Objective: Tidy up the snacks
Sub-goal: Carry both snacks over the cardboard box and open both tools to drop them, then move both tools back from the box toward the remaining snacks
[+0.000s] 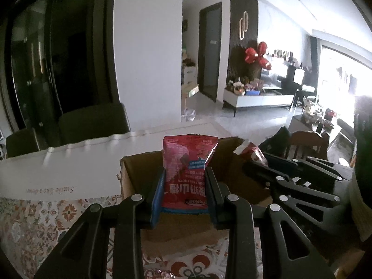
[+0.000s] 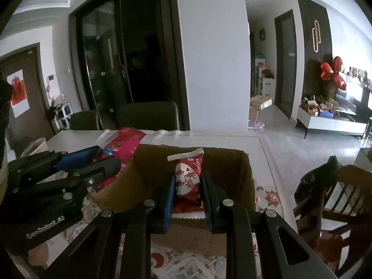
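Tabletop [image 1: 69,169]: white surface across the middle of both views, with a patterned cloth [image 1: 34,227] covering its near part at lower left of the left wrist frame.
Cardboard box [image 2: 246,176]: open-topped, brown, standing on the cloth at frame centre in both views; its far wall rises behind both held packets.
Left gripper [image 1: 184,193]: seen at lower centre of its own frame and again at left of the right wrist frame; its fingers [image 1: 157,195] pinch the pink packet from both sides.
Right gripper [image 2: 187,195]: at lower centre of its own frame, and at right of the left wrist frame; its fingers [image 2: 169,197] clamp the red packet between them.
Pink snack packet [image 1: 188,162]: long axis upright in the frame, printing upside down, the crimped end at top; its lower half sits between the fingers, its upper half stands clear above their tips, in front of the box's far wall and over the box opening.
Red snack packet [image 2: 188,179]: smaller, long axis upright and leaning slightly right, the white crimped end at top; its middle and lower part lie between the fingers, its top stands above their tips, over the box opening.
Relative position: the two packets are apart, pink at left and red at right within the left wrist frame.
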### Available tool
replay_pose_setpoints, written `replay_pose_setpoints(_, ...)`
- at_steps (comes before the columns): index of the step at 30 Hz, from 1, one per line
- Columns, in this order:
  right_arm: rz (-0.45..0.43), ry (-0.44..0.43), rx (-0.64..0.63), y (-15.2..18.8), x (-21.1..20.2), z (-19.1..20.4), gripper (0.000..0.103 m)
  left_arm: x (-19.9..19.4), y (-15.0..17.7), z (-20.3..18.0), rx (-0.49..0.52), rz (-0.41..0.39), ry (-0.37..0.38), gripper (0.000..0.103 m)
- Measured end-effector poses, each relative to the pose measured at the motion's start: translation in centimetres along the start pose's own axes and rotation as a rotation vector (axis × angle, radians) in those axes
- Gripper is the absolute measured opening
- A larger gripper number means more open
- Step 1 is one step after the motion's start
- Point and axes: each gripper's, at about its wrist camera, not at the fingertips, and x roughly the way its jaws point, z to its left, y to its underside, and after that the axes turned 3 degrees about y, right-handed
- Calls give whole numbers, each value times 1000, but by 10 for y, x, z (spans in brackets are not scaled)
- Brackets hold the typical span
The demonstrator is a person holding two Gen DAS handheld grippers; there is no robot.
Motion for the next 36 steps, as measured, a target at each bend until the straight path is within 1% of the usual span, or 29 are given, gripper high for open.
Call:
replay_pose_setpoints(2,17,2,7,-1,9,-3,25,7,-3,4,-7,14,0,40)
replay_pose_setpoints(3,23,3,10,-2,12,-4,28,8,-4,6,-14,18,-7,51)
replay_pose_setpoints(4,31,6,15,-3,15,-5,38,8,-3,8,-19,16,-9,60)
replay_pose_setpoints(5,36,13,18,-3,17,-8,51,7,-2,9,-24,10,-14,64)
replay_pose_setpoints(6,35,30,23,-4,17,-10,53,4,0,10,-22,5,-25,70)
replay_pose_setpoints(9,16,72,13,-1,13,-10,54,-4,7,12,-4,-14,-62,82)
replay_pose_setpoints(13,2,88,3,5,1,-7,54,-21,20,11,8,-38,-104,91)
replay_pose_setpoints(15,-2,97,-2,9,-5,-5,56,-31,28,10,9,-39,-123,93)
replay_pose_setpoints(16,-8,101,-3,12,-10,-4,61,-35,31,10,8,-40,-130,93)
replay_pose_setpoints(17,-13,107,-3,13,-14,-1,62,-40,34,10,8,-43,-134,93)
replay_pose_setpoints(23,-47,129,4,28,-45,8,62,-69,58,3,33,-52,-148,93)
replay_pose_setpoints(28,-75,152,13,47,-73,20,62,-94,75,-1,42,-81,-151,93)
replay_pose_setpoints(32,-76,135,15,61,-87,30,62,-111,92,-6,46,-87,-150,93)
replay_pose_setpoints(36,-65,122,-1,76,-98,37,62,-121,113,-7,45,-83,-169,93)
